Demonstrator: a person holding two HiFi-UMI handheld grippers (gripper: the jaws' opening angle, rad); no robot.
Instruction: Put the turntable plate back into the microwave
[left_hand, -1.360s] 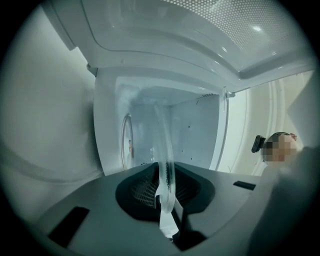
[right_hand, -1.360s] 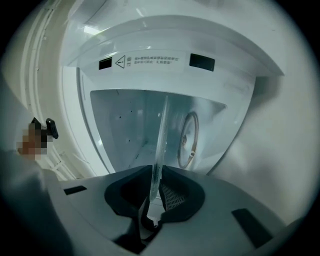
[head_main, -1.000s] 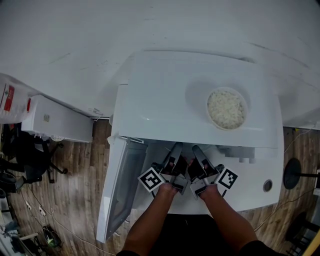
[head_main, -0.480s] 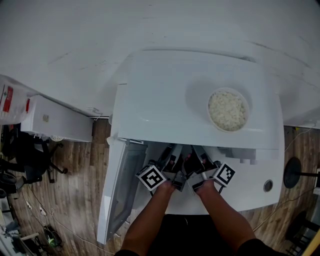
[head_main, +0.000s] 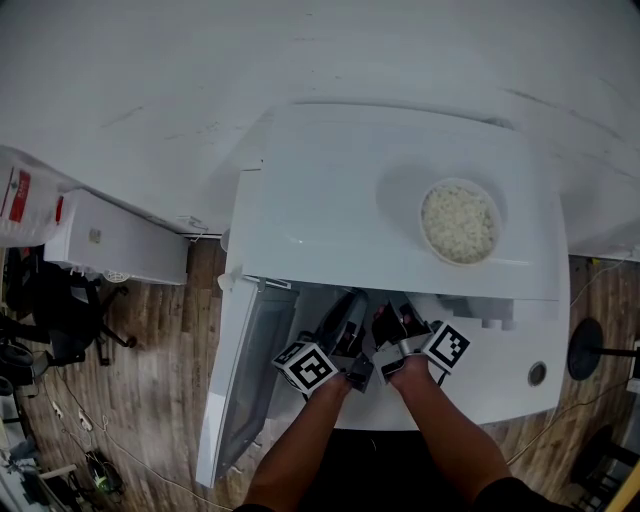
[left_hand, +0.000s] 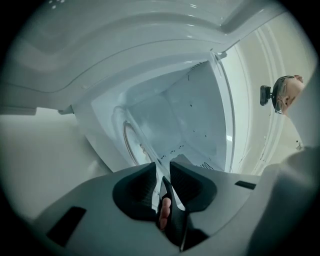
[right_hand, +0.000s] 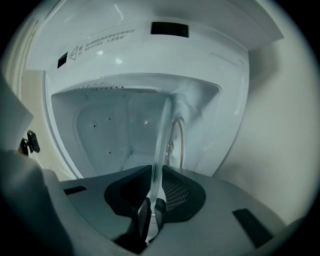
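Wood-plank floor (head_main: 150, 400) runs beneath a white microwave oven (head_main: 380, 200), seen from above in the head view. At the far left a white rectangular box (head_main: 115, 240) sits beside it. The microwave's door (head_main: 240, 370) hangs open toward the left, showing the pale cavity.

The left gripper (left_hand: 161, 167) reaches into the mouth of the cavity, its dark jaws drawn close and clenched on the near edge of the clear glass turntable plate (right_hand: 162, 135). From this gripper's view the plate shows only as a thin line running away between the jaws.

The plate is held edge-on to both gripper cameras, at the cavity's opening and reaching inward. A thin round ring (right_hand: 178, 142) lies on the cavity floor just beyond it.

The right gripper (right_hand: 156, 172) is just beside the left one, its jaws likewise pinched on the plate's rim.

Further right, on top of the microwave, stands a white round bowl of cooked rice (head_main: 459, 221). At the far right a black round stand base (head_main: 585, 347) rests on the floor.
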